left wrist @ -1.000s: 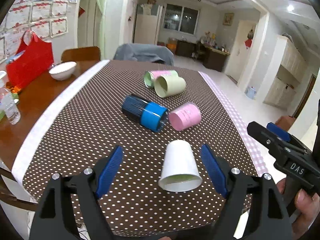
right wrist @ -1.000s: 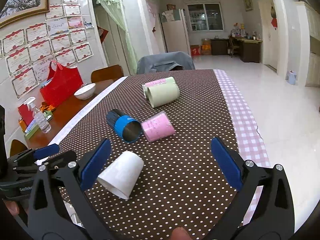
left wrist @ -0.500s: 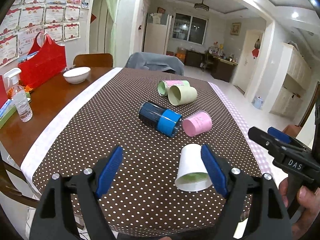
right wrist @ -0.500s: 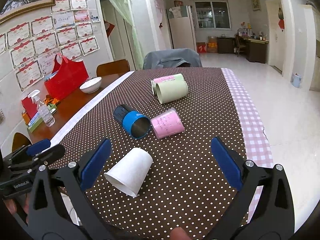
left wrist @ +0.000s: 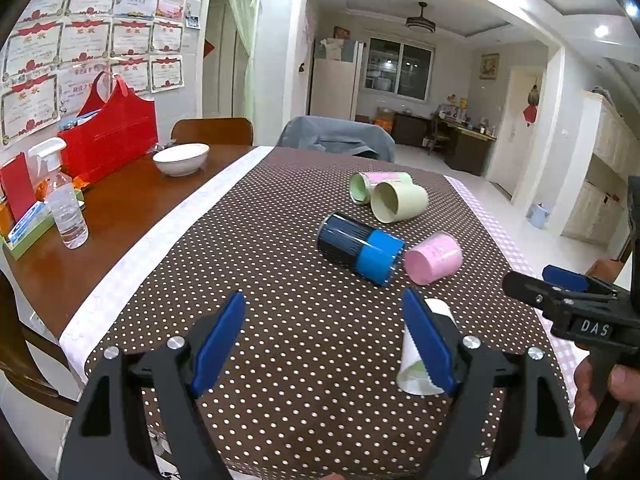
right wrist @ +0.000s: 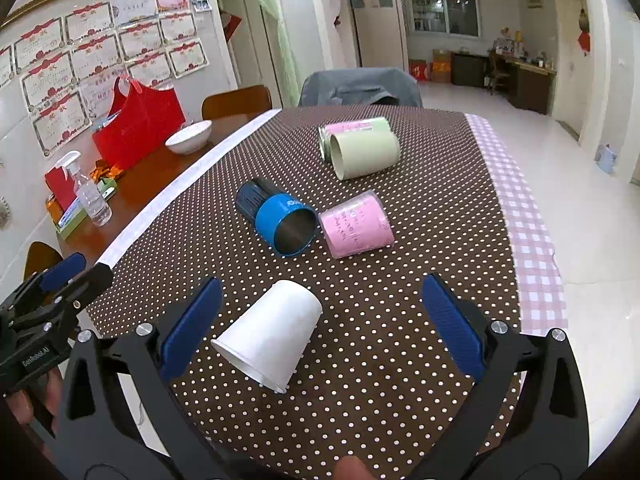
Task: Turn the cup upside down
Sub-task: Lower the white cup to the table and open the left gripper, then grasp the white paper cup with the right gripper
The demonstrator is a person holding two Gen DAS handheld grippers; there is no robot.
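A white paper cup point(right wrist: 272, 336) lies on its side on the dotted tablecloth near the front edge, mouth toward me. In the left wrist view the white cup point(left wrist: 414, 354) is partly hidden behind the right finger. My left gripper point(left wrist: 324, 344) is open and empty, left of the cup. My right gripper point(right wrist: 320, 328) is open and empty, with the cup between its fingers near the left one. A blue cup point(right wrist: 280, 218), a pink cup point(right wrist: 356, 226) and two green cups point(right wrist: 362, 150) lie on their sides farther back.
The brown dotted tablecloth point(right wrist: 420, 200) covers the table, with a checked strip point(right wrist: 524, 216) along its right edge. A white bowl point(left wrist: 181, 159), a red bag point(left wrist: 110, 136) and a spray bottle point(left wrist: 66, 204) stand on bare wood at left. Chairs stand at the far end.
My left gripper has moved left and back, so the white cup has shifted from between its fingers to behind the right finger. The right gripper has come slightly nearer the cup.
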